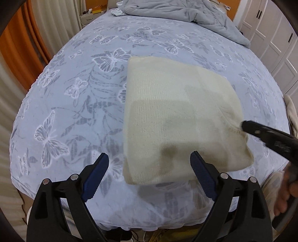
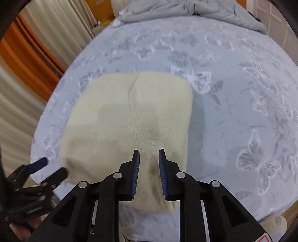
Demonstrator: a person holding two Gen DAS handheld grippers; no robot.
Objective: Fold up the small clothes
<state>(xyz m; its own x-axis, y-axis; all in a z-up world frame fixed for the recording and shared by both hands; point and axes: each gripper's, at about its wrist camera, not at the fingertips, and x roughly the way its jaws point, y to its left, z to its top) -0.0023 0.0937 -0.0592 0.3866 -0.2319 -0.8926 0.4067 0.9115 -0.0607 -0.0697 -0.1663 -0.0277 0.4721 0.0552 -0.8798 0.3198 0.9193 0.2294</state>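
A cream knit garment (image 1: 173, 119), folded into a rough rectangle, lies flat on the bed (image 1: 78, 96), whose sheet is pale blue with a butterfly print. It sits at the near end of the bed, close to the near edge, with most of the sheet bare beyond it. The left gripper (image 1: 149, 163) hangs just above the garment's near-left corner with its jaws spread wide and nothing between them; one blue-padded finger is over the sheet beside the garment, the other over the knit itself. The right gripper (image 2: 149, 158) is at the garment's near-right edge. In its own view the jaws stand narrowly apart with a ridge of cream fabric running between them; in the left view its black tip (image 1: 247, 126) meets a puckered spot in the knit, so it appears to be pinching the cloth there, though motion blur makes the contact hard to confirm. A faint seam runs down the middle of the garment in the right view. A rumpled grey duvet (image 1: 175, 11) is heaped at the far end of the bed, well apart from the garment. Orange and cream curtains (image 1: 20, 48) hang left of the bed and white cabinet doors (image 1: 275, 41) stand to its right.
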